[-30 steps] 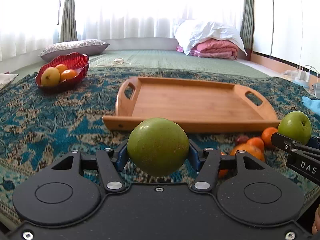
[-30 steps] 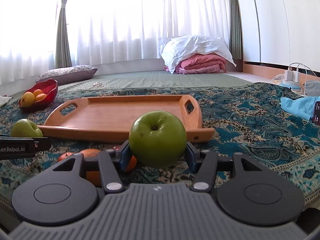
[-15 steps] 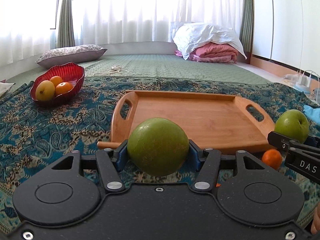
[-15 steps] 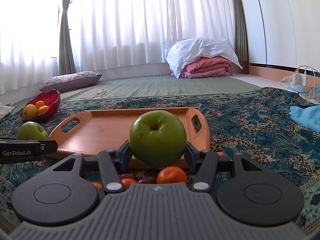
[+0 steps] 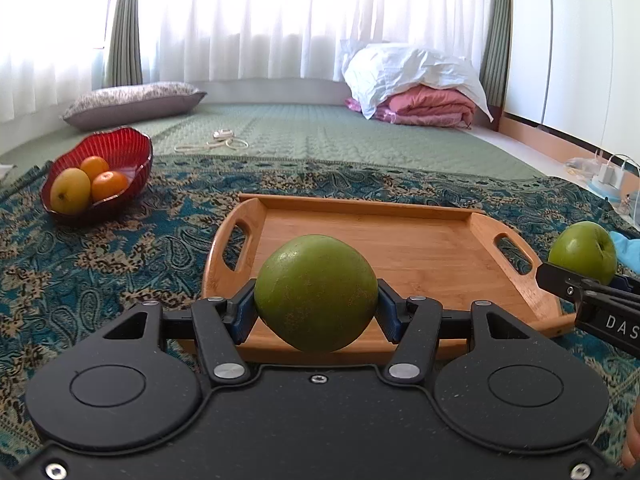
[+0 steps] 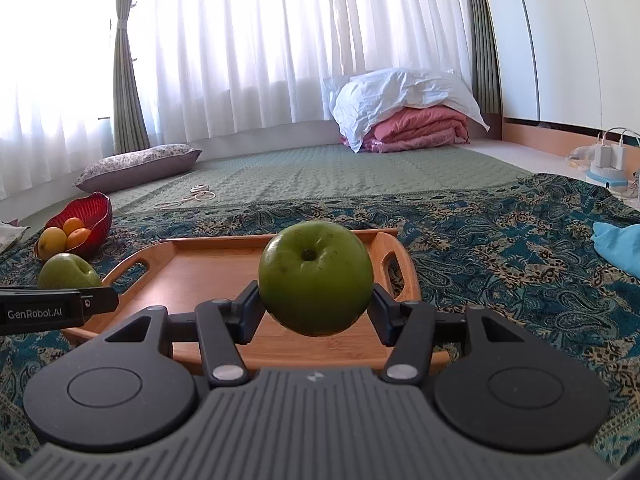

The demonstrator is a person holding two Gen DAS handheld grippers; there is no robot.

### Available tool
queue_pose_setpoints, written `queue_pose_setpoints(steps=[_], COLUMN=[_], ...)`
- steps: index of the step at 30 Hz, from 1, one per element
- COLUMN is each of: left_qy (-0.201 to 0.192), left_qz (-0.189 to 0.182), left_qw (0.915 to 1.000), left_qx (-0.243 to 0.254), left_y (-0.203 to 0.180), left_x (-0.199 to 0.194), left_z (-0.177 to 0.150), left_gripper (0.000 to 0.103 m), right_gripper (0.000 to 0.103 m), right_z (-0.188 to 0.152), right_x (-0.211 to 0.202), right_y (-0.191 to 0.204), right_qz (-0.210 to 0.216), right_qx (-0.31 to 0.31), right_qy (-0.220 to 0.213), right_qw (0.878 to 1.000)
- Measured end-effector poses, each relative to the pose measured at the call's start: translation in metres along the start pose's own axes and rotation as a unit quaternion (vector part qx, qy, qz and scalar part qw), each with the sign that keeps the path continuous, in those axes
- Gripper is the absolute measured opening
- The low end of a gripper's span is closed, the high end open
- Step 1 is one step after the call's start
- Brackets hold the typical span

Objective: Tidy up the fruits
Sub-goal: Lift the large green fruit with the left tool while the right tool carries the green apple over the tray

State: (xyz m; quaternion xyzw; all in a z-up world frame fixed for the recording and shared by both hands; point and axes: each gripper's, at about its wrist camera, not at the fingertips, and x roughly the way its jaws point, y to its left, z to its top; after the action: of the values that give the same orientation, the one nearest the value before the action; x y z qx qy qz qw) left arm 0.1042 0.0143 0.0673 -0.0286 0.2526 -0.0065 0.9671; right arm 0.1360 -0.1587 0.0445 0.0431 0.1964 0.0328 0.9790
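Left wrist view: the left gripper [image 5: 316, 300] is clamped on a round, dull green fruit [image 5: 316, 294], both blue pads pressed to its sides, carried above the near edge of the bare wooden tray [image 5: 404, 248] on the teal paisley cloth [image 5: 120, 264]. At the frame's right edge the right gripper [image 5: 580, 276] shows side-on with its own load; in the right wrist view that right gripper [image 6: 316, 304] grips a green apple [image 6: 316, 276], stem dimple facing the camera, also over the tray's [image 6: 208, 268] near part, while the left gripper's green fruit [image 6: 70, 272] sits at far left. The 2 fruits are held clear of the wood, side by side and apart. A red bowl [image 5: 120, 152] with 2 oranges and 1 yellow fruit stands beyond the tray's left handle. Judging by the task, the step in hand is setting both green fruits onto the tray. To do it well, each should probably be carried past the raised rim, lowered until it rests on the flat wood, and only then released, since round fruit dropped from height is likely to roll toward the handle cut-outs. Keeping the 2 landing spots apart should stop one fruit knocking the other as the pads let go.
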Motion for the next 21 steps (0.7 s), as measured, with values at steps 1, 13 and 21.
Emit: queue_pose_setpoints(steps=[1, 13, 21], left_qy=[0.006, 0.064, 0.08], left_qz=[-0.002, 0.006, 0.015], left_qw=[1.0, 0.9979, 0.9967], left_qx=[-0.002, -0.009, -0.003], left_y=[0.001, 0.002, -0.001], left_x=[0.004, 0.06, 0.084], left_z=[0.003, 0.018, 0.02], left_gripper=[0.057, 0.057, 0.057], right_gripper=[0.059, 0.059, 0.059], right_z=[0.002, 0.006, 0.004], right_x=[0.004, 0.052, 0.072], right_y=[-0.001, -0.012, -0.011], right_qz=[0.001, 0.009, 0.005], right_qx=[0.001, 0.033, 0.024], right_qy=[0.004, 0.07, 0.102], right_qw=[1.0, 0.997, 0.994])
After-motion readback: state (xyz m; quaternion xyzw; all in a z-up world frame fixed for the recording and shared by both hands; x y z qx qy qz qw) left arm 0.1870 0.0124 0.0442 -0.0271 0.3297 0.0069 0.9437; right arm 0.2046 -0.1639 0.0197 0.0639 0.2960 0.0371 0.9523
